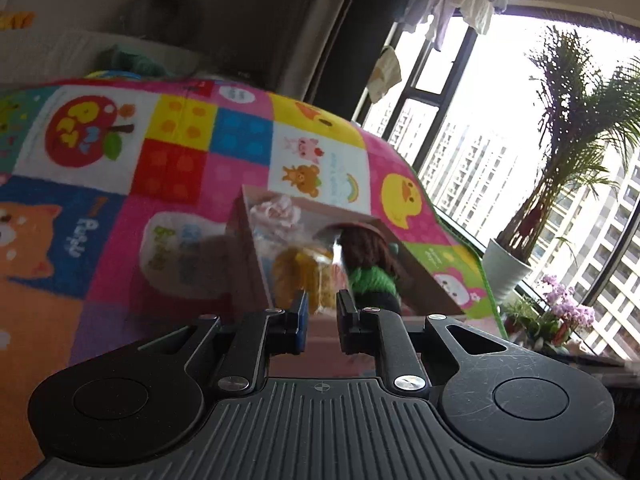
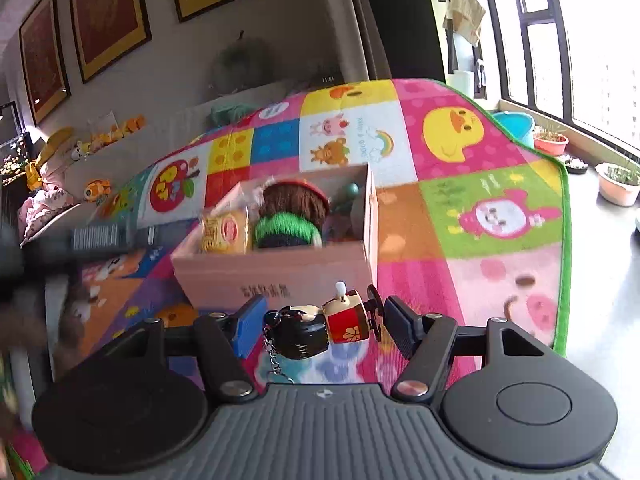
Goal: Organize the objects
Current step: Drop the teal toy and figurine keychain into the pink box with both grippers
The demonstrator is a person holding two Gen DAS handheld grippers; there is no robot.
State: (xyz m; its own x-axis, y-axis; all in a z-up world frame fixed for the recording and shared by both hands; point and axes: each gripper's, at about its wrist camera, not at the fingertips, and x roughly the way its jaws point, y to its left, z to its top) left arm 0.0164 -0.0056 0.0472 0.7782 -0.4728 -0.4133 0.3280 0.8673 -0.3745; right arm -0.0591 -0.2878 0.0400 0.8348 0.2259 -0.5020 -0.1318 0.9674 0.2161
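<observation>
A bright patchwork cartoon play mat [image 2: 460, 216] covers the floor. On it sits an open pink cardboard box [image 2: 280, 276] holding a brown-haired yarn doll in green [image 2: 290, 216] and a yellow snack packet [image 2: 224, 232]. The right gripper [image 2: 320, 320] grips a small red-and-black wind-up toy [image 2: 320, 328] just before the box. The left gripper [image 1: 322, 316], nearly closed and empty, hovers at the box.

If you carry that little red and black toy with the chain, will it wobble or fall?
The wind-up toy looks small and hard, so it probably stays stiff and feels light. Its chain hangs loose below, so that part would likely swing. The right gripper has it crosswise between the fingers, touching knobby ends, so it might twist or slip if bumped.
</observation>
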